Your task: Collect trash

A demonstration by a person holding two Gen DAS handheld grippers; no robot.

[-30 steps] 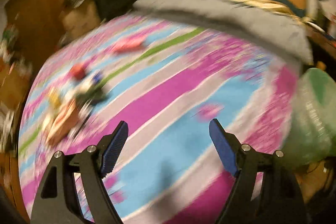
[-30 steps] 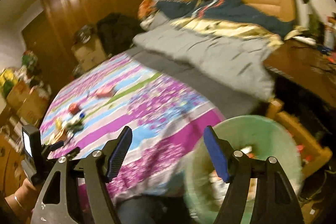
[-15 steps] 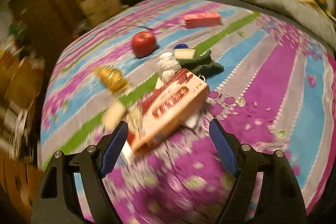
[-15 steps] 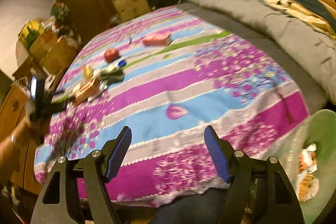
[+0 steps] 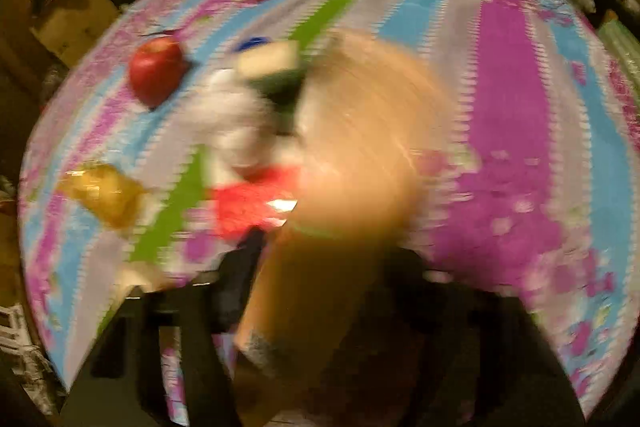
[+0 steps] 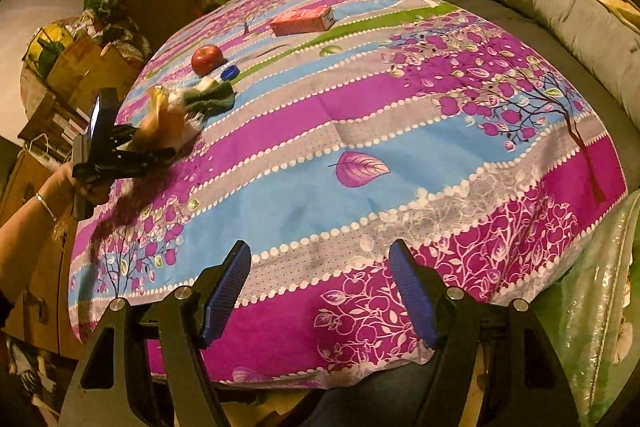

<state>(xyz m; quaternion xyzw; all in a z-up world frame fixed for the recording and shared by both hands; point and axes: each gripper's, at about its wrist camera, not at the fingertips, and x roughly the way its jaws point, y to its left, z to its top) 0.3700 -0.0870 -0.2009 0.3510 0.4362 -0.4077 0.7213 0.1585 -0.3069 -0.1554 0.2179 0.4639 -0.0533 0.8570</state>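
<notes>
1. Since half a second ago, the left gripper (image 6: 160,157) has closed in on the pile, and the cardboard box (image 5: 360,155) is now filling the space between its jaws; blur is hiding whether they are clamping it.
2. The bed (image 6: 360,155) is carrying the remaining trash ahead of those jaws: red carton (image 6: 302,21), apple (image 6: 207,59), yellow wrapper (image 5: 104,193), blue cap (image 6: 229,71).
3. The right gripper (image 6: 320,303) is hovering with jaws apart, empty, with the green bag (image 6: 600,307) just right of them.
4. Collection seems to be only partly done.
</notes>
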